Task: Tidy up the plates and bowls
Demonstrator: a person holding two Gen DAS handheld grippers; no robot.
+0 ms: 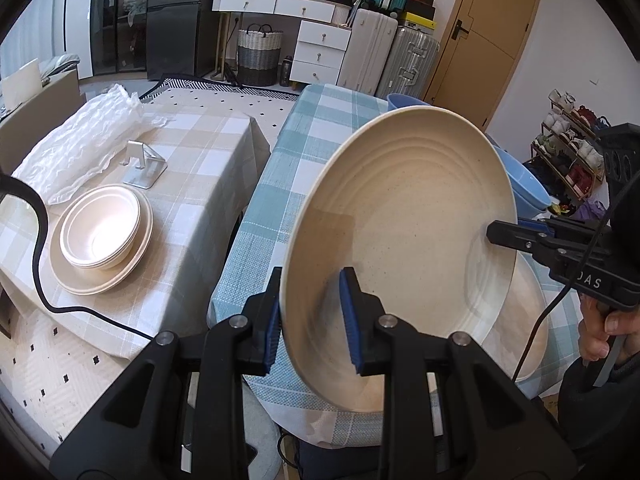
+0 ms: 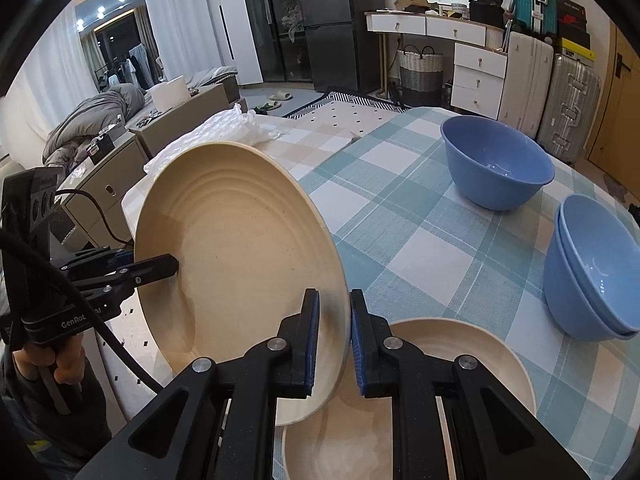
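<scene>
Tilting cream plate [image 1: 404, 240], seemingly near upright, both grippers clamping rim

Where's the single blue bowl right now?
In the right wrist view the single blue bowl stands upright at the far right of the blue-checked table, behind the stacked blue bowls.

I am viewing a cream plate [image 1: 400, 240] of matt, finely speckled material with ridged rings, its rim clamped between my left gripper [image 1: 312, 320] and my right gripper [image 2: 334, 336]. The fingers are looking like matt black plastic with ribbed blue pads [image 1: 350, 320] and bright metal pivot pins. Beneath it, a woven blue checked tablecloth [image 2: 420, 248] is showing a coarse weave. Ahead of my right gripper, smooth blue bowls [image 2: 496, 160] are giving a soft gloss. Left of my left gripper, crinkled clear plastic wrap [image 1: 80, 140] and a brushed metal stand [image 1: 144, 166] are lying on beige cloth.
</scene>
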